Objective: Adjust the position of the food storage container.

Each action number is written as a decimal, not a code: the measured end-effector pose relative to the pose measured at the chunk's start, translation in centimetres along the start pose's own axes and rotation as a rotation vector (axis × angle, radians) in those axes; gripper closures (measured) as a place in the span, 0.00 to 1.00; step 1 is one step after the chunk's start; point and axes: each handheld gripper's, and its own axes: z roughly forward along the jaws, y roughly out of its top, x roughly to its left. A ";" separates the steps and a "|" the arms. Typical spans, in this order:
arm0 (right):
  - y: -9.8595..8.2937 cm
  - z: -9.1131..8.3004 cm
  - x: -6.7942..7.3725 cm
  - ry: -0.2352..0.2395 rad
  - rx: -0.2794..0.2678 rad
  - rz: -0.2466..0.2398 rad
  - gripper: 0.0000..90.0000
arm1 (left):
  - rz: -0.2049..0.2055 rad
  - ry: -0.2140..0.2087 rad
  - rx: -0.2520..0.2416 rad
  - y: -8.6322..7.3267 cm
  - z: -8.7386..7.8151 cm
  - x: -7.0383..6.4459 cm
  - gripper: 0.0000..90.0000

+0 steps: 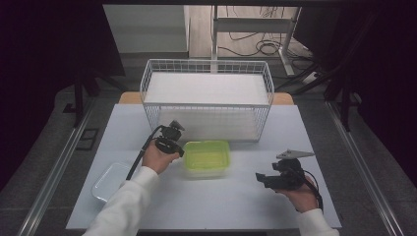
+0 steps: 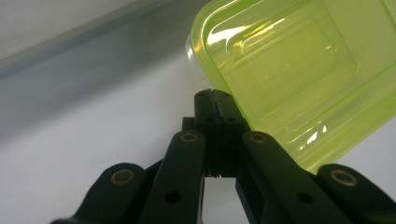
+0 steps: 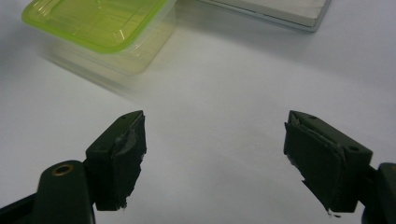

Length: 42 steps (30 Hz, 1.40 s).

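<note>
A translucent green lid (image 1: 206,155) lies on a clear plastic box in the middle of the table. It also shows in the right gripper view (image 3: 98,21), over the box (image 3: 119,58). My left gripper (image 1: 181,149) is at the lid's left edge. Its jaws are pressed together (image 2: 214,100) on the rim of the green lid (image 2: 289,60). My right gripper (image 1: 258,176) hovers to the right of the box and points left. Its jaws stand wide open (image 3: 215,158) over bare table with nothing between them.
A white wire basket (image 1: 206,93) with a white board inside stands behind the box; its base edge (image 3: 280,11) is visible. A second clear container (image 1: 110,181) lies at the front left. The white table (image 1: 221,201) is bare in front.
</note>
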 end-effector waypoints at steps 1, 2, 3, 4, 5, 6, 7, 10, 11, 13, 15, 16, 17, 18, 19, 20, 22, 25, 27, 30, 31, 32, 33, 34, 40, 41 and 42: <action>0.0 0.0 0.0 0.000 0.000 0.000 0.23 | -0.004 0.001 -0.002 0.0 0.0 -0.1 1.00; 0.0 0.1 0.0 0.000 -0.003 0.001 0.23 | -0.005 -0.001 -0.007 0.1 0.1 -0.2 1.00; 0.0 0.1 0.0 -0.001 0.000 -0.004 0.23 | 0.007 0.001 -0.007 0.2 0.2 -0.3 1.00; 0.0 0.1 0.0 0.000 -0.001 -0.007 0.23 | 0.006 0.000 -0.011 0.2 0.2 -0.4 1.00; 0.0 0.1 0.1 0.000 -0.002 -0.008 0.23 | 0.000 -0.002 -0.018 0.2 0.3 -0.5 1.00; 0.0 0.1 0.1 0.001 -0.001 -0.007 0.23 | 0.000 -0.003 -0.019 0.2 0.3 -0.5 1.00; 0.0 0.1 0.1 0.001 -0.001 -0.007 0.23 | 0.003 -0.004 -0.021 0.2 0.3 -0.4 1.00; 0.0 0.1 0.1 0.000 0.001 -0.008 0.23 | 0.000 -0.010 -0.025 0.1 0.1 -0.3 0.99; 0.0 0.0 0.1 -0.001 -0.002 -0.004 0.23 | 0.002 -0.012 -0.031 0.1 -0.1 0.0 0.99; 0.0 -0.1 0.1 -0.001 -0.019 0.007 0.23 | -0.006 -0.019 -0.051 -0.1 -0.7 0.3 1.00; 0.0 -0.3 0.0 0.005 -0.034 0.019 0.23 | -0.006 -0.027 -0.077 -0.4 -1.5 0.6 1.00; 0.0 -0.4 -0.1 0.007 -0.040 0.026 0.23 | -0.012 -0.029 -0.092 -0.6 -1.9 0.6 1.00; 0.0 -0.4 -0.1 0.006 -0.043 0.029 0.23 | -0.019 -0.033 -0.112 -0.9 -2.5 0.6 1.00; 0.0 -0.5 -0.1 0.007 -0.042 0.030 0.23 | -0.024 -0.041 -0.122 -1.1 -2.9 0.6 0.99; 0.0 -0.5 -0.1 0.006 -0.042 0.031 0.23 | -0.011 -0.049 -0.135 -1.4 -3.6 0.7 0.99; -0.1 -0.5 -0.1 0.006 -0.041 0.032 0.23 | -0.023 -0.057 -0.146 -1.8 -4.1 0.7 0.98; -0.1 -0.5 -0.1 0.005 -0.039 0.031 0.23 | -0.017 -0.070 -0.163 -2.5 -4.9 0.6 0.95; -0.1 -0.5 -0.1 0.008 -0.039 0.031 0.23 | -0.017 -0.081 -0.212 -3.8 -6.1 0.4 0.81; -0.1 -0.5 0.0 0.010 -0.039 0.032 0.23 | -0.011 -0.092 -0.230 -4.6 -6.5 0.1 0.66; 0.0 -0.4 0.1 0.024 -0.046 0.033 0.23 | -0.017 -0.133 -0.256 -5.7 -6.8 -0.1 0.50; 0.0 -0.4 0.1 0.025 -0.047 0.033 0.23 | -0.022 -0.150 -0.268 -6.0 -6.9 -0.3 0.48; 0.0 -0.4 0.2 0.029 -0.051 0.034 0.23 | -0.018 -0.161 -0.274 -6.3 -6.9 -0.3 0.45; 0.1 -0.4 0.3 0.035 -0.056 0.031 0.23 | -0.015 -0.168 -0.283 -6.6 -6.9 -0.5 0.43; 0.1 -0.4 0.4 0.041 -0.060 0.033 0.23 | -0.016 -0.174 -0.292 -6.9 -7.0 -0.6 0.41; 0.1 -0.4 0.5 0.103 -0.088 0.044 0.23 | -0.022 -0.203 -0.340 -8.7 -7.3 -0.5 0.38; 0.1 -0.4 0.5 0.107 -0.090 0.046 0.23 | -0.022 -0.207 -0.336 -8.9 -7.2 -0.4 0.38; 0.1 -0.3 0.6 0.116 -0.093 0.049 0.23 | -0.020 -0.204 -0.331 -9.0 -7.1 -0.4 0.37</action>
